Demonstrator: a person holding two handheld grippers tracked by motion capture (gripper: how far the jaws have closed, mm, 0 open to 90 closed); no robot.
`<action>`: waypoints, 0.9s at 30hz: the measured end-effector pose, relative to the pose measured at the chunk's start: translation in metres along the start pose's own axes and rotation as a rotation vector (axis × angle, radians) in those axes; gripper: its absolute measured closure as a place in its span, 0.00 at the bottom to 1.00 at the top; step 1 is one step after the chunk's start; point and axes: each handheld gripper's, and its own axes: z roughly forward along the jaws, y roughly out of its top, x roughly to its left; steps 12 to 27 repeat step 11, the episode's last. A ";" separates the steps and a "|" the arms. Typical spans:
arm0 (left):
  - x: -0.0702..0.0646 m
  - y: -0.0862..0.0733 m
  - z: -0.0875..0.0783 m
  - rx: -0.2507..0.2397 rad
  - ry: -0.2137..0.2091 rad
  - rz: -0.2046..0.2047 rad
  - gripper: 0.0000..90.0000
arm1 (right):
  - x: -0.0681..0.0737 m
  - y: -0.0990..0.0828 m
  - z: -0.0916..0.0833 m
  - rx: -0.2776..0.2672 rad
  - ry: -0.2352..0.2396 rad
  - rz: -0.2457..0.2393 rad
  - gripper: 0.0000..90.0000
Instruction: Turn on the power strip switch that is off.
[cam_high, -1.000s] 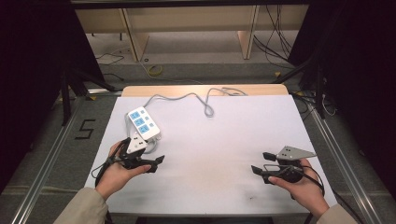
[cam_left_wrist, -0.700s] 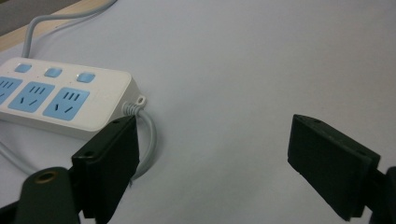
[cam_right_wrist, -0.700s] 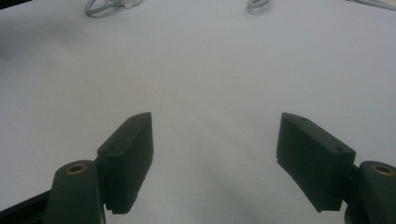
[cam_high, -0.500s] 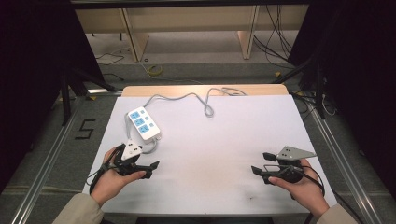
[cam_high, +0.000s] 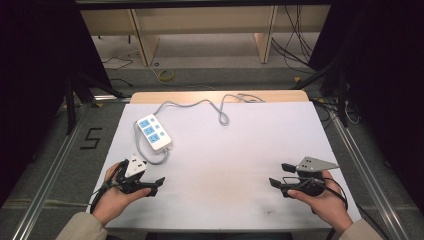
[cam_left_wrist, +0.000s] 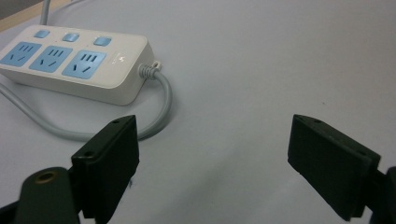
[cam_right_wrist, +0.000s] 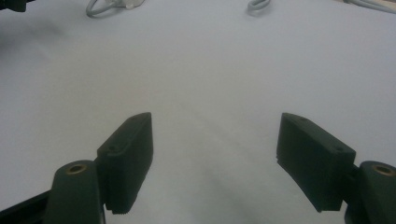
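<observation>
Fingers (cam_left_wrist: 109, 165) of left gripper (cam_high: 156, 185) spread wide, empty, white three-socket plastic power strip (cam_high: 154, 132) near at twelve o'clock, right gripper (cam_high: 279, 175) likewise wide, empty, over white tabletop (cam_high: 240, 150).

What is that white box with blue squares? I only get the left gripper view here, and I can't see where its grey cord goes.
Observer: It's a power strip. In the high view its cord snakes across the white table and runs off the far edge.
Operator: Is the other hand anywhere near it?
Observer: No. The right gripper is at the near right of the table, well apart from the strip.
Operator: Is that one holding anything?
Observer: No. In the right gripper view its jaws stand wide apart with bare table between them.
Operator: And mine?
Observer: The high view shows the left gripper just near of the strip, not touching it.
</observation>
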 end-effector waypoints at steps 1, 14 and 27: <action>0.000 0.000 0.000 0.001 -0.002 0.002 0.18 | 0.000 0.000 0.000 -0.001 0.000 -0.001 0.31; -0.003 0.002 0.003 0.010 0.000 0.019 0.18 | 0.000 0.000 0.000 0.000 -0.003 0.000 0.31; -0.003 0.002 0.003 0.010 0.000 0.019 0.18 | 0.000 0.000 0.000 0.000 -0.003 0.000 0.31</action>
